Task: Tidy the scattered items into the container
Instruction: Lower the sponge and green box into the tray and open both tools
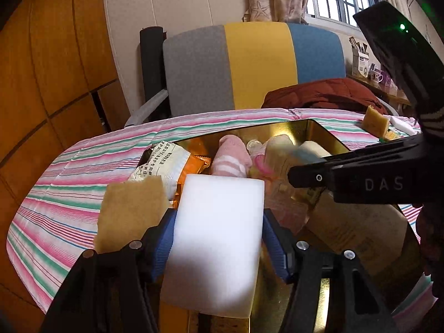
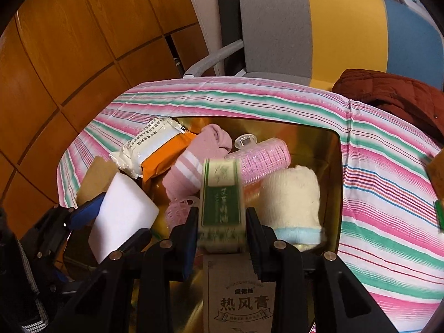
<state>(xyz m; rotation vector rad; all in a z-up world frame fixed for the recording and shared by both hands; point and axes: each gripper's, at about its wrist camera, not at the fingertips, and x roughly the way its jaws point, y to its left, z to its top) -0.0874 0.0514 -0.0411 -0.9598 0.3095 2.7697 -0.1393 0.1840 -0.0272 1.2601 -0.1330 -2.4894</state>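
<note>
A gold tin (image 2: 337, 166) sits on the striped cloth and holds a pink sock (image 2: 194, 161), a pink hair roller (image 2: 263, 158), a cream sock (image 2: 291, 197), snack packets (image 2: 149, 147) and a brown box (image 2: 238, 294). My left gripper (image 1: 219, 238) is shut on a white sponge block (image 1: 219, 238) above the tin's near left side; it also shows in the right wrist view (image 2: 122, 219). My right gripper (image 2: 222, 222) is shut on a green-and-white box (image 2: 222, 202) over the tin's middle. A tan sponge (image 1: 130, 211) leans at the tin's left edge.
A yellow sponge (image 1: 376, 122) and a white block (image 1: 403, 123) lie on the striped cloth (image 1: 69, 194) at the far right. A grey, yellow and blue chair (image 1: 249, 63) with a red-brown jacket (image 1: 322, 94) stands behind the table.
</note>
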